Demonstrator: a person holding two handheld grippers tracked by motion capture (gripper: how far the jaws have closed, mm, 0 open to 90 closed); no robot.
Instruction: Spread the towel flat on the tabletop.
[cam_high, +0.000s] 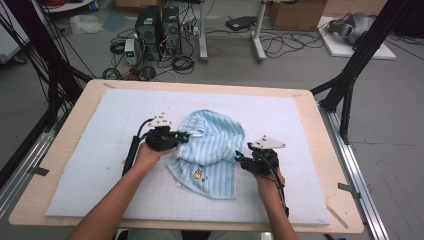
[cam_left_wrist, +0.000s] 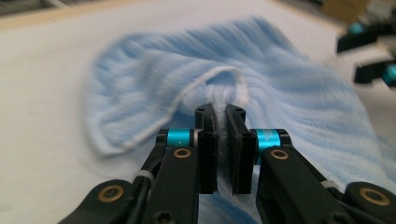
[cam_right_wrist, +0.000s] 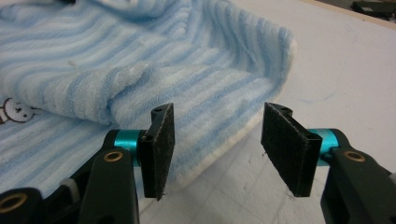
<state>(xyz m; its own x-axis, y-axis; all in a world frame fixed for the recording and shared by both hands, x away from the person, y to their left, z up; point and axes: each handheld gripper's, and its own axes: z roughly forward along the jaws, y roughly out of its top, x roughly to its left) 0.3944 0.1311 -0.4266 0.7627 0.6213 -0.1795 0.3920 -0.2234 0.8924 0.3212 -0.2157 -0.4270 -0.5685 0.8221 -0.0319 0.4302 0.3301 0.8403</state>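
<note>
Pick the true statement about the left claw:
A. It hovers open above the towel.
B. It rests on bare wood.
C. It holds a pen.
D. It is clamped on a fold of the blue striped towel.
D: in the left gripper view the left claw has its jaws pinched together on a fold of the towel.

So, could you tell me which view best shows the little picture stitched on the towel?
The high view: the picture sits whole on the blue striped towel. The right gripper view catches part of it at the left edge; the left gripper view gives bunched towel.
</note>
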